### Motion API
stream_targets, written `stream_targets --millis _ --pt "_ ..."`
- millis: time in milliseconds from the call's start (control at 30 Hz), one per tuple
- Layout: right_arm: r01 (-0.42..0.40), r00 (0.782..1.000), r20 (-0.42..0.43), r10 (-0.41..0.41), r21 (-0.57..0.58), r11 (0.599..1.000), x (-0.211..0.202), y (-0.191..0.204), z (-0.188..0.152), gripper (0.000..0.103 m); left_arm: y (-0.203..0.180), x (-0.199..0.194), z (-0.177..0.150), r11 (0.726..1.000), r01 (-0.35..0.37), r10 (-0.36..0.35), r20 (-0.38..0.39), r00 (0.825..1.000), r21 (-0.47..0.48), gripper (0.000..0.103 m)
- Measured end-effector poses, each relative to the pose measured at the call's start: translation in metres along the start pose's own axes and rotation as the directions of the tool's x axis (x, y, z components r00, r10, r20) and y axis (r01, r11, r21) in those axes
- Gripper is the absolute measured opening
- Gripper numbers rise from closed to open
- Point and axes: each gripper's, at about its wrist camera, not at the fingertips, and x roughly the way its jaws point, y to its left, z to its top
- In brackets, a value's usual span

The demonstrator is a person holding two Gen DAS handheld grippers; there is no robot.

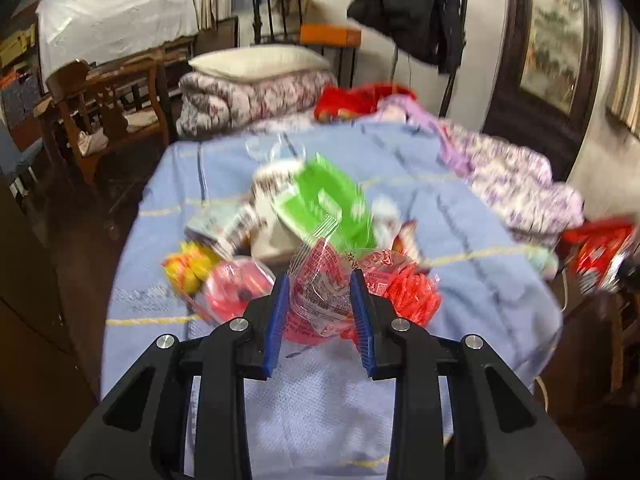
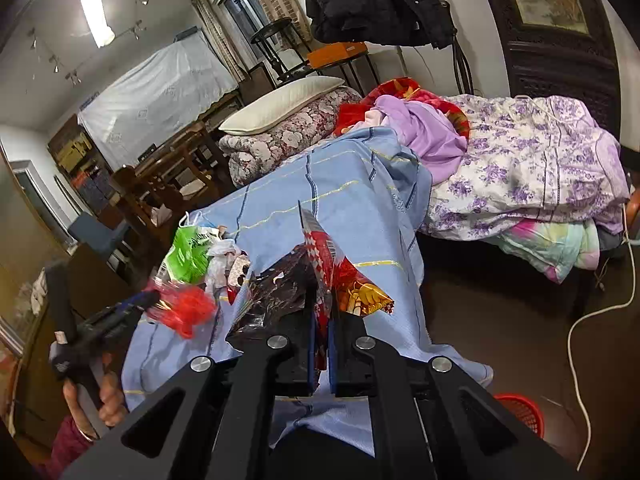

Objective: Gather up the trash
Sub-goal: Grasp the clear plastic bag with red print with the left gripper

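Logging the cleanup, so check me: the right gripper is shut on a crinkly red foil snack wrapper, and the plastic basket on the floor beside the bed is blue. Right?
Not quite. The right gripper is indeed shut on the crinkly red foil snack wrapper, but the plastic basket on the floor is red, not blue. The right wrist view shows it at lower right.

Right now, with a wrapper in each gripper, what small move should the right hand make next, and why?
Probably carry the red foil wrapper toward the red basket on the floor at lower right and release it there. The right gripper is shut on it, lifted off the blue sheet, so it looks ready to bin. The left gripper holds a pink clear wrapper.
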Motion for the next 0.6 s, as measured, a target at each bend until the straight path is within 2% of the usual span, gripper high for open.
stream_targets --millis 167,233,333,467,600 --pt "0.0 1.0 -0.004 0.0 0.017 1.0 -0.009 -0.016 -0.002 0.005 -0.005 -0.024 0.015 1.0 -0.012 0.012 0.054 0.998 0.0 0.033" --pt "-0.009 1.0 -0.008 0.009 0.035 0.999 -0.009 -0.023 -0.007 0.005 -0.005 -0.015 0.018 0.998 -0.059 0.059 0.038 0.998 -0.01 0.033" --pt "-0.025 1.0 -0.008 0.026 0.05 0.998 -0.011 -0.028 -0.014 0.005 -0.006 0.011 0.012 0.99 -0.14 0.14 -0.031 0.99 -0.01 0.035" --pt "-0.027 1.0 0.011 0.026 0.048 0.998 -0.017 -0.031 -0.019 0.005 -0.012 0.01 0.002 0.995 -0.097 0.097 -0.033 0.995 -0.014 0.035" --pt "-0.05 0.999 0.015 0.049 0.084 0.995 -0.018 -0.04 -0.024 0.005 -0.017 0.013 -0.004 0.995 -0.1 0.1 -0.05 0.994 0.009 0.035"
